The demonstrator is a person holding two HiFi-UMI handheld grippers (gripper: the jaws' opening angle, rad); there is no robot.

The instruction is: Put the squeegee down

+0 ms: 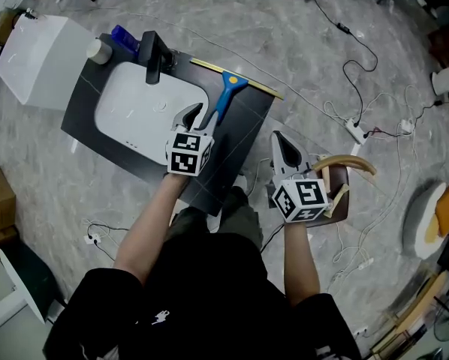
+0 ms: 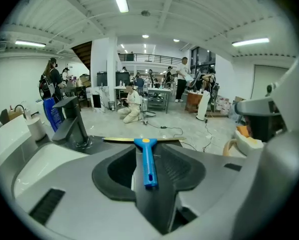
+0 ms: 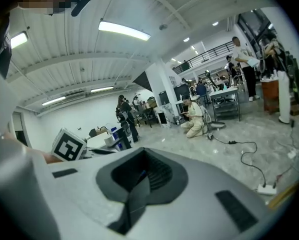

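One squeegee [image 1: 226,96] flat on one counter [image 1: 243,130] | one sink [image 1: 134,111] | one faucet [image 1: 154,57]

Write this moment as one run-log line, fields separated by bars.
squeegee: flat on black counter beside sink | left tool: open, empty | right tool: empty

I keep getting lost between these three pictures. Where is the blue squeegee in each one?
Head view: the squeegee lies on the black counter, right of the white basin.
Left gripper view: dead centre, seen through the gap between the jaws, not gripped.
Right gripper view: not clearly in it.
Shared landmark: the black faucet, also at and, small, at.
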